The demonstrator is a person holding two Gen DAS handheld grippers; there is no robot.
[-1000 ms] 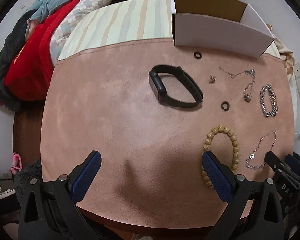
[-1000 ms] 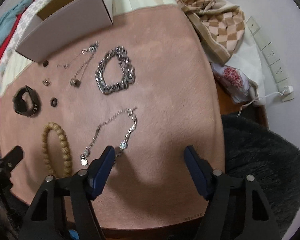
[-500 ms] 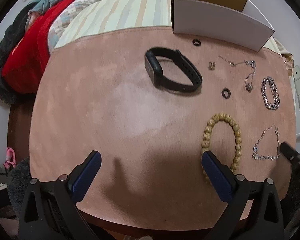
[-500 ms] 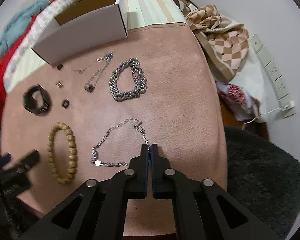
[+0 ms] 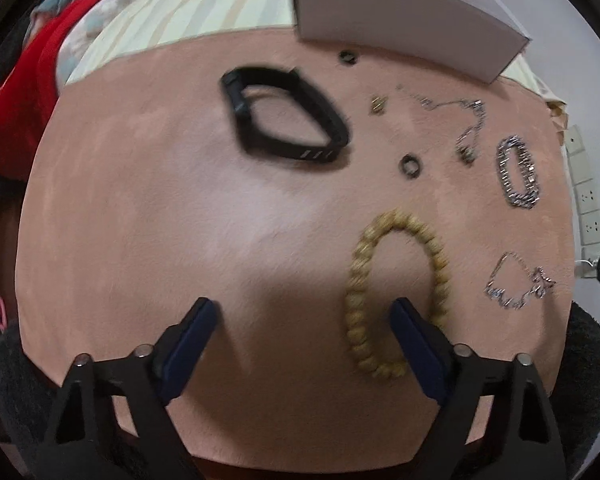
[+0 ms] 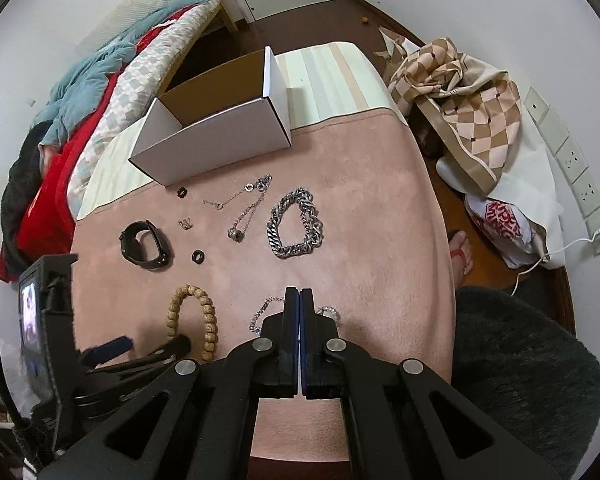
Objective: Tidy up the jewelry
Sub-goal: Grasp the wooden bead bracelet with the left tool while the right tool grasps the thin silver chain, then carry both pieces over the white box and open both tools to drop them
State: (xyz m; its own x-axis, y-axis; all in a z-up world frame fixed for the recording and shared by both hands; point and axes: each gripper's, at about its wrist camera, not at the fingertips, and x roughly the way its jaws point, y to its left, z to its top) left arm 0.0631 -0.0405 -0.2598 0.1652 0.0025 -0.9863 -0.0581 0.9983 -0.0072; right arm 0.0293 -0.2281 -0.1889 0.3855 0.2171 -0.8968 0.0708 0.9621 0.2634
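Jewelry lies on a pink cloth. My right gripper [image 6: 299,294] is shut on a thin silver chain bracelet [image 6: 265,309], which also shows in the left wrist view [image 5: 518,282]. My left gripper [image 5: 304,310] is open, its right finger inside the loop of a wooden bead bracelet [image 5: 396,284]. A black wristband [image 5: 284,118], a chunky silver chain [image 6: 296,224], a thin necklace [image 6: 246,204], two dark rings [image 6: 198,257] [image 6: 182,192] and a small charm [image 6: 186,223] lie further back. An open white box [image 6: 216,136] stands behind them.
A bed with red and teal bedding [image 6: 80,120] is at the far left. A checkered bag [image 6: 460,96] and wall sockets [image 6: 572,160] are on the right. A dark fuzzy cushion [image 6: 520,360] sits at the near right edge.
My right gripper closed on the thin silver chain and pulled back higher, bunching the chain. My left gripper narrowed and moved right and forward, so its right finger is inside the bead bracelet.
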